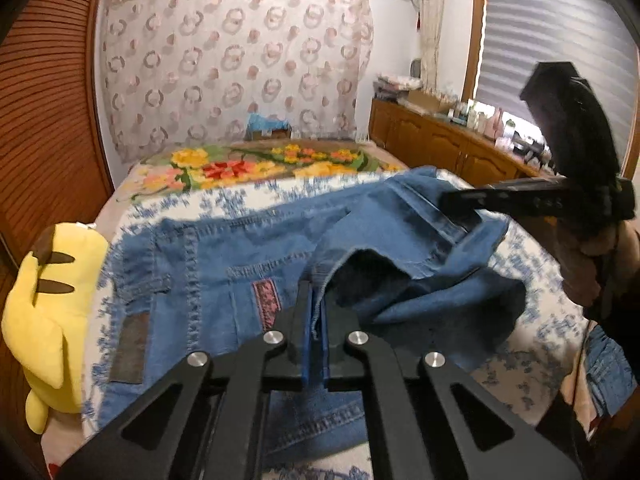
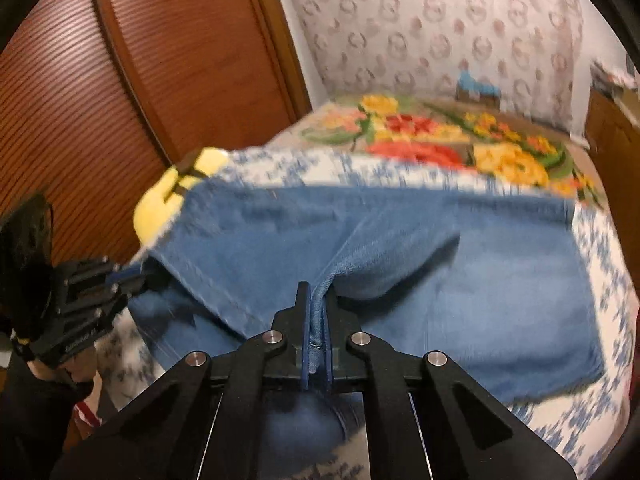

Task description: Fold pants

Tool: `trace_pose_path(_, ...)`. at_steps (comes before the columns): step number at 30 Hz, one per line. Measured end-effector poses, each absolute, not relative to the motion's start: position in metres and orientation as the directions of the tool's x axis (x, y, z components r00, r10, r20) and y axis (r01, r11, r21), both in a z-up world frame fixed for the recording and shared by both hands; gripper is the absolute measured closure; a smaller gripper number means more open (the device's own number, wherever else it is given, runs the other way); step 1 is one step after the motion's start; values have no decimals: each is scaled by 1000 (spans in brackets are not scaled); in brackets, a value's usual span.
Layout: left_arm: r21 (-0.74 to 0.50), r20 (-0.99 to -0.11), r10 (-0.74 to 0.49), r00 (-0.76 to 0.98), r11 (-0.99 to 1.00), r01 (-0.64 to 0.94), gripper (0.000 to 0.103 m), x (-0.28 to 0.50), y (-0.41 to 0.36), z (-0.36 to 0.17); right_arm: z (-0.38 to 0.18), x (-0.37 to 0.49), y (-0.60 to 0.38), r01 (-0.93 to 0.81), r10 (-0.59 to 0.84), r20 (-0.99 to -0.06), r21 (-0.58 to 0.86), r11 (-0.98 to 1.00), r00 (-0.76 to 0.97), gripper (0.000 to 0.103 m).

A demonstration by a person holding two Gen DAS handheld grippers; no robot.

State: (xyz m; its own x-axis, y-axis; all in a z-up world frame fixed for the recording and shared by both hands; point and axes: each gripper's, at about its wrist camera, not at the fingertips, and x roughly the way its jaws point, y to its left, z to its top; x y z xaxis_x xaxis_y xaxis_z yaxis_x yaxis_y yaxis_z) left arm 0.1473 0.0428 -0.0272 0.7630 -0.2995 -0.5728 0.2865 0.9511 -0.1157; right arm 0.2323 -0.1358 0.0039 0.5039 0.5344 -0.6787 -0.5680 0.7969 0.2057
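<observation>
Blue denim pants (image 1: 248, 248) lie across the blue-and-white patterned bed cover (image 1: 224, 196), waistband and leather patch at the left. My left gripper (image 1: 316, 304) is shut on a fold of the denim and lifts it. My right gripper (image 2: 317, 304) is shut on another edge of the pants (image 2: 460, 280); it also shows in the left wrist view (image 1: 460, 200), pinching the cloth at the right. The left gripper shows in the right wrist view (image 2: 132, 276), holding the denim at the left. The cloth sags between the two grips.
A yellow plush toy (image 1: 44, 312) lies at the bed's left edge. A flowered blanket (image 1: 256, 164) covers the far end of the bed. A wooden wardrobe (image 1: 44, 120) stands at the left, and a low wooden cabinet (image 1: 432, 136) with small items stands at the right under a window.
</observation>
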Motion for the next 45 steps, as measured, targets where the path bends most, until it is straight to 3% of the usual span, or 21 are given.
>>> trace_pose_path(9, -141, -489, -290, 822, 957, 253, 103, 101, 85, 10, 72, 240, -74, -657, 593, -594, 140, 741, 543, 101)
trace_pose_path(14, -145, -492, -266, 829, 964, 222, 103, 91, 107, 10, 81, 238, -28, -696, 611, -586, 109, 710, 532, 102)
trace_pose_path(28, -180, -545, -219, 809, 973, 142, 103, 66, 142, -24, 54, 241, 74, -752, 639, -607, 102, 652, 472, 102)
trace_pose_path(42, -213, -578, -215, 787, 971, 109, 101, 58, 151, -49, 22, 252, 103, -736, 595, -646, 77, 673, 477, 102)
trace_pose_path(44, -218, -574, -217, 790, 970, 108, 100, 57, 152, -49, 24, 253, 102, -739, 597, -653, 84, 668, 465, 97)
trace_pose_path(45, -221, -573, -216, 791, 970, 105, 99, 57, 153, -49, 25, 253, 100, -743, 601, -655, 89, 664, 458, 84)
